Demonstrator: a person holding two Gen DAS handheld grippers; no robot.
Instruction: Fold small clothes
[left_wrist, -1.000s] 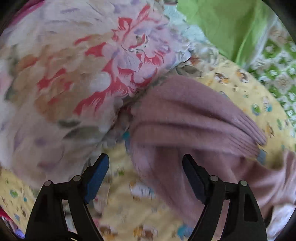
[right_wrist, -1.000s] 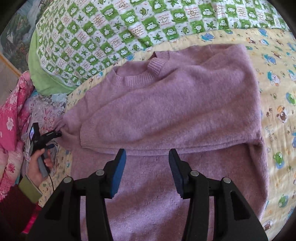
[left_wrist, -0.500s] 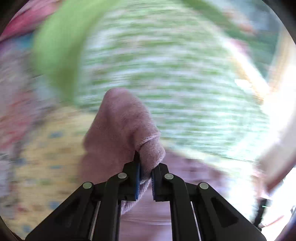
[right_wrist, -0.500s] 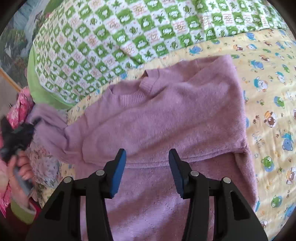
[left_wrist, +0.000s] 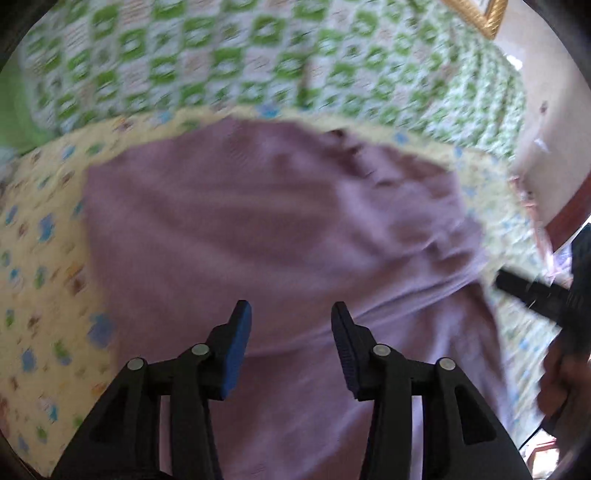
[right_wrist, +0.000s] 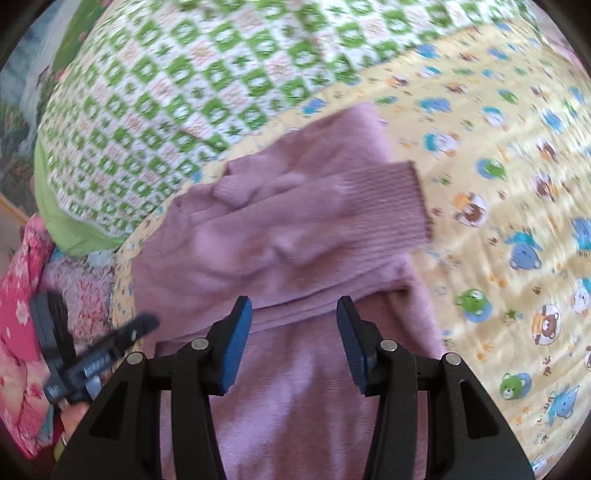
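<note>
With both sleeves laid across its chest, lies part-folded on the yellow cartoon-print quilt: soft mauve knitted sweater (hem end unfolded). Released, jaws apart, empty: left gripper, right gripper.

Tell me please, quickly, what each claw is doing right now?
Left claw: open, holding nothing, above the purple sweater.
Right claw: open, holding nothing.

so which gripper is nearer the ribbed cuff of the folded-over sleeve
Right. The right gripper hangs open just below the ribbed cuff. The left gripper, also open, sits off the sweater's far left edge.
</note>
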